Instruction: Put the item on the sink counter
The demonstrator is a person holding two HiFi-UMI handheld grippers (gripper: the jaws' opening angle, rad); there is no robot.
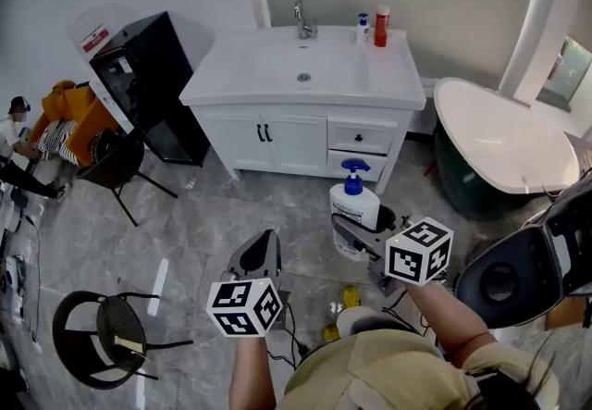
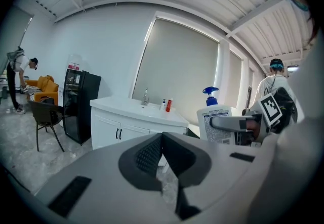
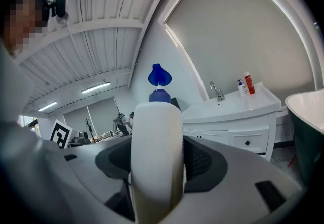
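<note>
We hold a smooth white pump bottle [image 1: 354, 205], blue nozzle, upright in our right gripper [image 3: 157, 177], ribbed dark pads clamped on it, over grey marbled floor [image 1: 194, 232], nearer than the white sink counter [image 1: 240, 66], left gripper [image 2: 163, 152] jaws together, empty

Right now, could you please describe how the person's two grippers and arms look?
The left gripper and right gripper are matching light grey moulded shells with dark, textured jaw pads. Each carries a white cube printed with black square markers. The forearms are uncovered; the person's top is khaki.
</note>
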